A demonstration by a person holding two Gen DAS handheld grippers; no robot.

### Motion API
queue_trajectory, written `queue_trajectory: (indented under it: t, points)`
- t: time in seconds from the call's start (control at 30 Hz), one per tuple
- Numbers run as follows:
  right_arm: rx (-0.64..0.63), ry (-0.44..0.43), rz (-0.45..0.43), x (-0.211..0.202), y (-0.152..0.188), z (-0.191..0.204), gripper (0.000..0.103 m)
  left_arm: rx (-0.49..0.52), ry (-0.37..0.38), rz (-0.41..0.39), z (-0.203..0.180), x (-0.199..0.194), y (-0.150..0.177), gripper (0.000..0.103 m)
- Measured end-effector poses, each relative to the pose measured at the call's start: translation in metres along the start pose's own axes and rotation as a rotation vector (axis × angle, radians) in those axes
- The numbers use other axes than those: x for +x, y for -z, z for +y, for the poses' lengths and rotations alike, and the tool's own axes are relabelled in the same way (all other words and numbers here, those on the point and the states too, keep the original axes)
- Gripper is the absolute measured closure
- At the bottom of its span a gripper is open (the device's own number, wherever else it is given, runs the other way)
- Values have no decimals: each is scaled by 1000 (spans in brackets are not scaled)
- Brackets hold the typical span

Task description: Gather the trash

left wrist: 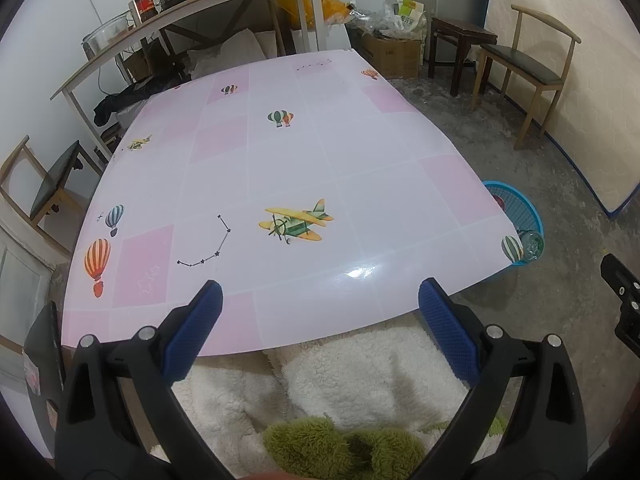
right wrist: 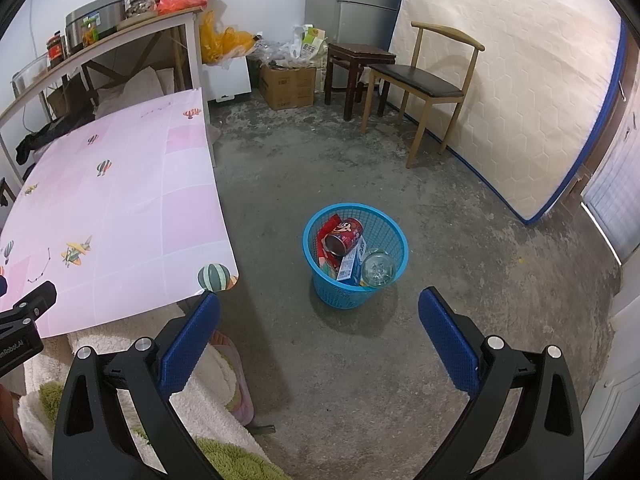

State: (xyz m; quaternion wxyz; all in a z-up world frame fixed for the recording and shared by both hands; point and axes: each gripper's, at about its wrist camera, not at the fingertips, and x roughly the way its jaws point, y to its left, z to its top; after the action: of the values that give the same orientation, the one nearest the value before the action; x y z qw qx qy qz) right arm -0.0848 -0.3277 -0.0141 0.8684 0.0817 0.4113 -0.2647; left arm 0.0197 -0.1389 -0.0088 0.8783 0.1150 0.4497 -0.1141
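Observation:
A blue mesh waste basket stands on the concrete floor right of the table. Inside it lie a red can, a blue-white carton, a clear glass jar and a red wrapper. My right gripper hangs open above the floor, short of the basket, nothing between its blue pads. My left gripper is open over the near edge of the pink table, holding nothing. The basket peeks out past the table's right corner in the left wrist view. No loose trash shows on the tabletop.
A wooden chair and dark stool stand at the back by a leaning mattress. A shelf with jars and a cooker runs behind the table. Cardboard box and bags sit in the corner. A fleece-clad lap is below.

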Motion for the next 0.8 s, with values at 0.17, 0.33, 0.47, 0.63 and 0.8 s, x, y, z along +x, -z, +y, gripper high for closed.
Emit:
queue_trajectory:
  t: [0.17, 0.33, 0.47, 0.63, 0.8]
  points:
    - [0, 0, 0, 0, 0, 1, 6, 0, 0, -2, 0, 0, 0, 9]
    - [-6, -3, -1, 1, -1, 1, 6, -1, -1, -1, 0, -1, -1, 9]
    - [-9, -4, -1, 3, -1, 1, 6, -1, 0, -3, 0, 0, -1, 9]
    - [-10, -4, -1, 3, -2, 1, 6, -1, 1, -2, 1, 1, -1, 9]
    - [-10, -6, 2, 4, -2, 1, 6, -1, 1, 0, 0, 1, -1, 9]
